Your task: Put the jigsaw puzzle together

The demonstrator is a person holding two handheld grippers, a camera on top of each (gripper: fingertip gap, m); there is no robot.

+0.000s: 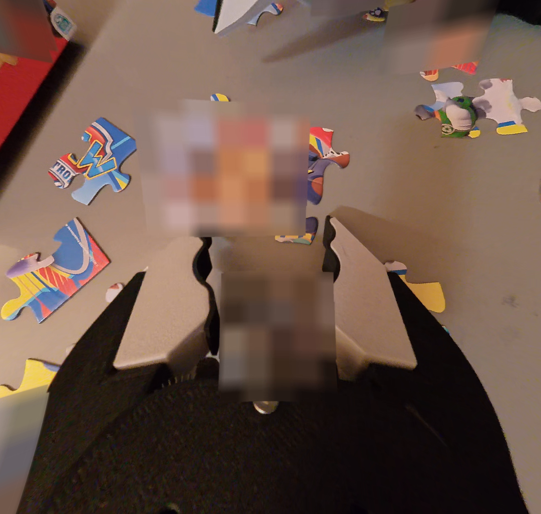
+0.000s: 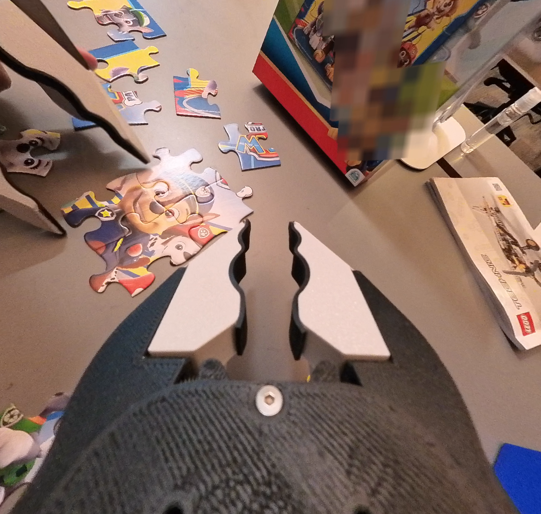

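Left gripper point(image 1: 265, 242): hovering low over the grey tabletop point(image 1: 409, 195), fingers spread wide, nothing between them but table; a blurred patch is covering part of the gap.
Ahead of left fingers: the assembled cluster of glossy cardboard jigsaw pieces point(image 2: 152, 221) is lying just past the tips, mostly mosaic-covered in the left wrist view; about five pieces are interlocking, exact count uncertain.
Right gripper point(image 2: 269, 230): fingers standing a narrow way apart, gripping nothing, bare table showing between the wavy black pads point(image 2: 243, 254).
Beside right fingers: the cluster's straight edge is lying just left of the left fingertip; touching or not, I cannot tell.
Handling judgement: these flat pieces are offering no raised edge, so pressing or sliding with a fingertip is looking safer than pinching; keeping the cluster flat is mattering, since its joints would likely be buckling if lifted from one side.
Loose pieces, right wrist view: five single pieces beyond the cluster, among them a blue lettered jigsaw piece point(image 2: 248, 148) and a blue-red corner piece point(image 2: 196, 98); one white-faced piece point(image 2: 27, 154) sits far left.
Boxes: one colourful red-sided puzzle box point(image 2: 301, 98), far right of the fingers.
Booklets: one white printed instruction booklet point(image 2: 486, 254), right of the right finger.
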